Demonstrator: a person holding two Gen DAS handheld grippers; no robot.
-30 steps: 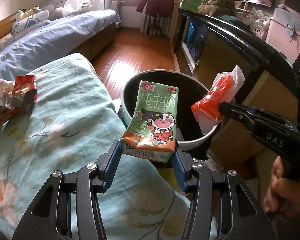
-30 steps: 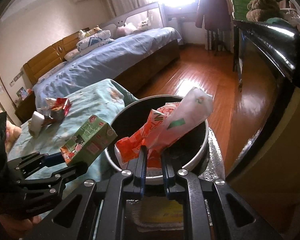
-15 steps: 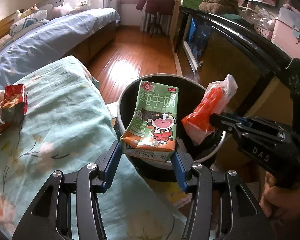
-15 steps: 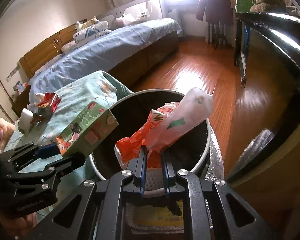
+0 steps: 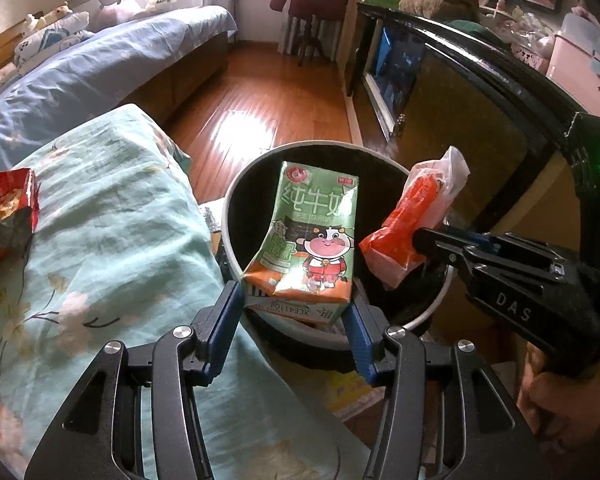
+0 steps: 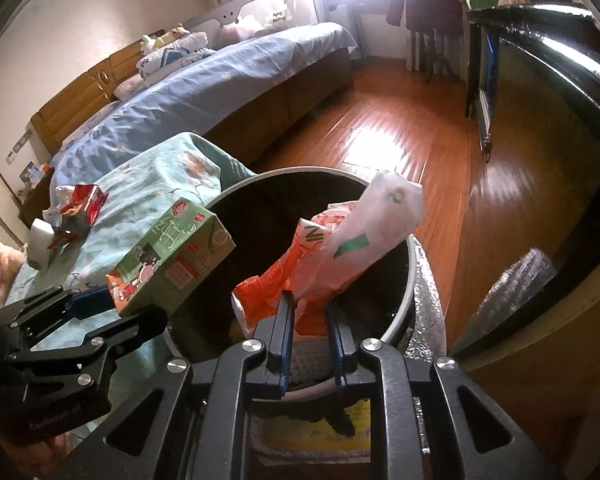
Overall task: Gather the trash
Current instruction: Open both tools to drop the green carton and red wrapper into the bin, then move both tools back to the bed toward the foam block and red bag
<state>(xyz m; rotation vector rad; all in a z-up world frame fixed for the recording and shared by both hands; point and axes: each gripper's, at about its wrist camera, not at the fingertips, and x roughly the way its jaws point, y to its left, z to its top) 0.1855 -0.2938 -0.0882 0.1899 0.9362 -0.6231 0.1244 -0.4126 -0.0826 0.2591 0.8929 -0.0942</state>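
Green carton (image 5: 312,240) reads "纯牛奶"; code seemingly "XCE41104"; right gripper (image 5: 418,240) stamped "DAS".

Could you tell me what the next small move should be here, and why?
Probably open both grippers. The left gripper holds the green milk carton and the right gripper holds the orange-and-white plastic wrapper, both over the open mouth of the trash bin, so releasing should drop them in.

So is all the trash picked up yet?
Not yet. The left hand-held gripper holds a milk carton over the bin, and the right hand-held gripper holds a plastic wrapper there. Neither is dropped. A red wrapper still lies on the bed.
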